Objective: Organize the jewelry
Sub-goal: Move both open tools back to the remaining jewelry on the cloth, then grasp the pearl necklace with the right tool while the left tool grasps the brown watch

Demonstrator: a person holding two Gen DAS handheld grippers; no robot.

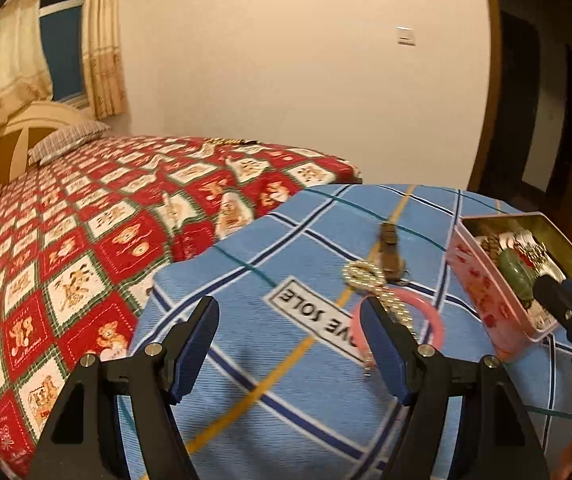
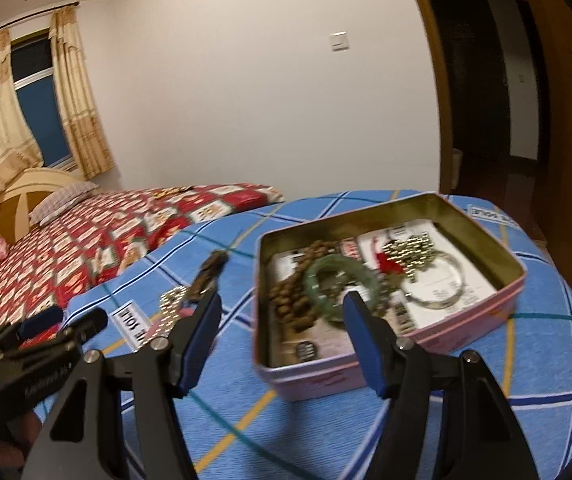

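Both claws hang empty, jaws apart, above a blue plaid cloth-covered counter [image 1: 286, 380]. The left claw [image 1: 290, 344] angles down toward a pink plastic bangle [image 1: 436, 320], a pearl-bead strand [image 1: 366, 276] and a brown beaded piece [image 1: 390, 252] lying loose on the cloth. The right claw [image 2: 281, 334] points at the open pink metal tin [image 2: 466, 320], holding a green jade bangle [image 2: 326, 276]. Likely next: lowering and closing on the loose pink bangle for transfer to the tin.

Tin [image 2: 498, 304] – glossy metal; blue cover [image 1: 286, 380] – ribbed matt cloth.
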